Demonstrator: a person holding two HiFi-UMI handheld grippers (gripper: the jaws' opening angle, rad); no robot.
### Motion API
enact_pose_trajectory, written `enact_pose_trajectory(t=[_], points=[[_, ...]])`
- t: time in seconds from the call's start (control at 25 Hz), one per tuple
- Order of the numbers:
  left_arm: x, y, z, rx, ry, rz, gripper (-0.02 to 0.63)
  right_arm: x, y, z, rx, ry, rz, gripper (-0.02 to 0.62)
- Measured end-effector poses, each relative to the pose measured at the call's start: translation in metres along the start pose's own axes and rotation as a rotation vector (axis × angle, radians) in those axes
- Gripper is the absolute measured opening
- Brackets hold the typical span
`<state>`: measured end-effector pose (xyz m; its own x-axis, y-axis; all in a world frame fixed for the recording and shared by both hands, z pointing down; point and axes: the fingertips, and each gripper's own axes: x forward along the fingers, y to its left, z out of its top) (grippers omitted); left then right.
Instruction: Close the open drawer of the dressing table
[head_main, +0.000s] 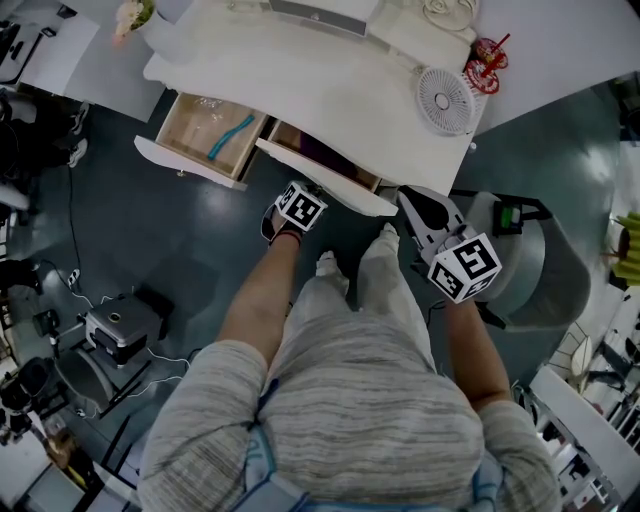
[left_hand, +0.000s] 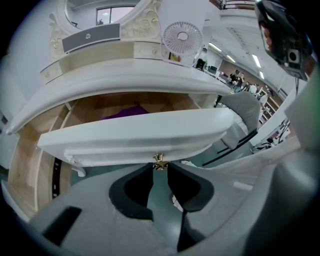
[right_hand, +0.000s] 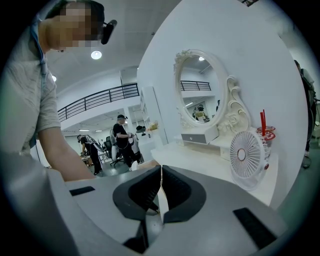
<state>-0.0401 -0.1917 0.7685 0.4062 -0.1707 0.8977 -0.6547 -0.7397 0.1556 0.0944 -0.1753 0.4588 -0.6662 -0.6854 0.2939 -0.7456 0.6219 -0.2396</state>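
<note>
The white dressing table (head_main: 300, 80) has two drawers pulled out. Holding something purple (left_hand: 125, 111), the middle drawer (head_main: 345, 190) shows its white front (left_hand: 135, 132) close in the left gripper view. My left gripper (head_main: 305, 190) points steeply down at that front. Its jaws (left_hand: 160, 167) are partly closed, with the pads against the small brass knob (left_hand: 160, 162). My right gripper (head_main: 410, 200) hovers off the table's right front corner, away from the drawer. Its pads (right_hand: 160, 172) are pressed together with nothing between them.
A second open drawer (head_main: 180, 150) at the left holds a teal item (head_main: 232, 135). A small white fan (head_main: 444, 100) and a red cup (head_main: 487, 60) stand on the tabletop. A grey chair (head_main: 530, 260) is at the right, and floor equipment with cables (head_main: 120, 325) at the left.
</note>
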Motion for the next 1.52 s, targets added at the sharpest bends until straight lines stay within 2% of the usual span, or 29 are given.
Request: enact_pose_trajectory(t=[1.52], points=[[0.029, 0.024, 0.069, 0.057, 0.001, 0.025, 0.097, -0.005, -0.047, 0.002, 0.036, 0.003, -0.050, 0.011]])
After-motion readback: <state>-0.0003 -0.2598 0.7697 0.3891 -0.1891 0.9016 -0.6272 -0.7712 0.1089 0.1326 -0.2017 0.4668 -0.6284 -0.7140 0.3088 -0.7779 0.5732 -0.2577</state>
